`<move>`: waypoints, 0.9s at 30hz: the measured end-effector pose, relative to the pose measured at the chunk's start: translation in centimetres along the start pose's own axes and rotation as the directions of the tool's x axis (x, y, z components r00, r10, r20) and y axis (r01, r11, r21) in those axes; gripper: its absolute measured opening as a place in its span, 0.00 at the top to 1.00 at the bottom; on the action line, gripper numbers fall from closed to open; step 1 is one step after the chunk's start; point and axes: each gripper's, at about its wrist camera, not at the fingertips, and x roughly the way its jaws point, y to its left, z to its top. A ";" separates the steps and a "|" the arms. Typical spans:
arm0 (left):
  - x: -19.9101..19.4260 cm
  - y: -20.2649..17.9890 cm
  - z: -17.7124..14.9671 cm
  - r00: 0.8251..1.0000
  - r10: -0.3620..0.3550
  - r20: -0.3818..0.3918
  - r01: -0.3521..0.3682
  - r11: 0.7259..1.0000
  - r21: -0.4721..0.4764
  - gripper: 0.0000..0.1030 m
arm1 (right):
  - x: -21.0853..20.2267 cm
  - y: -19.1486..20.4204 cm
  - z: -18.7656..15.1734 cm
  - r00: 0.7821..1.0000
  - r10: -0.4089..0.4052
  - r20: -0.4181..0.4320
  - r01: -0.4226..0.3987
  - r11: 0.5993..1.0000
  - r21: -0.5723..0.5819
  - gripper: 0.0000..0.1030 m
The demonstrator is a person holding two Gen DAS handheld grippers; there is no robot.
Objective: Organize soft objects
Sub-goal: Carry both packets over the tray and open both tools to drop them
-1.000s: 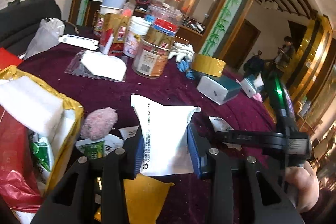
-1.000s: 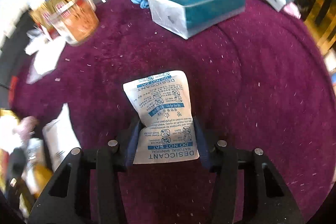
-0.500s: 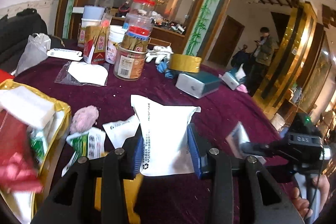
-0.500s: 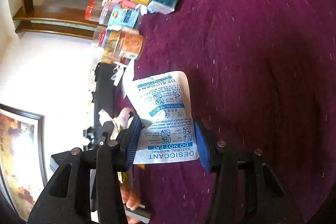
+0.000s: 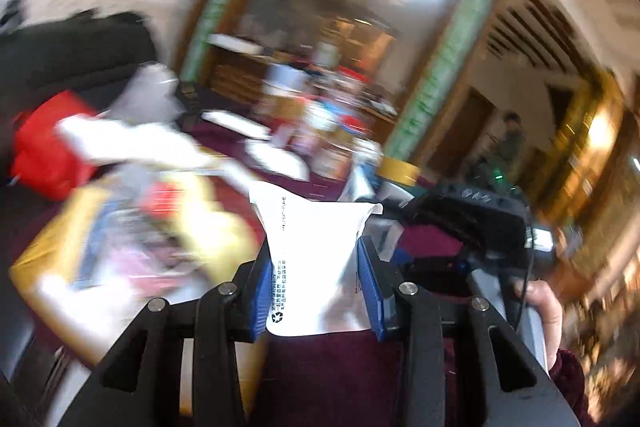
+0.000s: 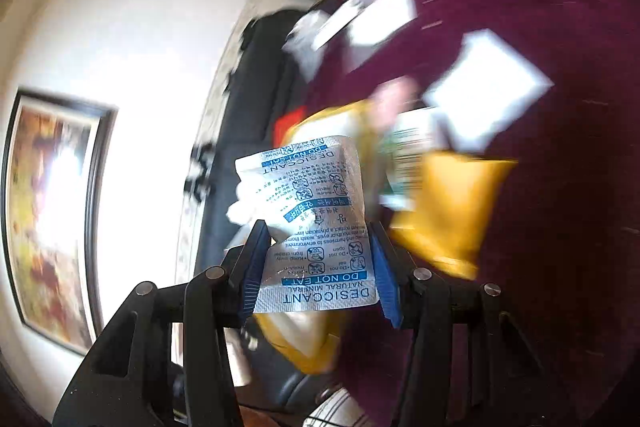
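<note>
My left gripper (image 5: 316,291) is shut on a white packet (image 5: 316,267) with small black print, held above the purple table. To its left lies a blurred yellow bag (image 5: 60,251) full of soft items. The right gripper's black body (image 5: 476,223) and the hand holding it show at the right of the left wrist view. My right gripper (image 6: 318,267) is shut on a white and blue desiccant packet (image 6: 316,219), which hangs over the yellow bag (image 6: 448,211). A pink fluffy ball (image 6: 394,97) lies beyond the bag.
Jars, boxes and a yellow tape roll (image 5: 400,171) crowd the far side of the purple tablecloth (image 6: 560,27). A red object (image 5: 48,147) and a black sofa (image 5: 72,55) sit at the left. White flat packets (image 6: 484,95) lie on the cloth. A person (image 5: 510,143) stands far off.
Both grippers swung left toward the yellow bag, each still gripping its packet. The right view rolled from the open cloth to the wall, sofa and bag. Both views now blur.
</note>
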 end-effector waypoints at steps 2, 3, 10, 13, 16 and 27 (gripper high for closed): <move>-0.9 3.2 0.8 0.998 0.054 0.013 -0.053 0.996 -0.073 0.62 | 3.6 2.6 0.2 0.999 0.004 -0.048 -0.006 0.999 -0.041 0.52; -1.0 4.3 1.1 0.996 0.087 0.016 -0.085 0.993 -0.084 0.62 | 5.5 3.9 0.4 0.998 -0.006 -0.063 0.002 0.998 -0.064 0.52; 0.6 8.5 2.6 0.983 0.173 -0.056 -0.179 0.974 -0.137 0.56 | 14.6 9.5 1.4 0.984 -0.148 -0.096 0.122 0.964 -0.237 0.49; 1.1 8.1 2.1 0.987 0.130 -0.099 -0.142 0.982 -0.125 0.54 | 16.4 10.5 0.9 0.953 -0.294 -0.075 0.255 0.910 -0.327 0.49; 1.2 7.4 2.2 0.987 0.142 -0.081 -0.149 0.984 -0.094 0.50 | 14.9 10.6 0.5 0.951 -0.307 -0.033 0.273 0.885 -0.378 0.43; 1.2 4.9 2.2 0.966 0.251 -0.068 -0.246 0.966 0.082 0.35 | 9.8 10.8 1.3 0.992 -0.124 0.017 0.120 0.907 -0.403 0.28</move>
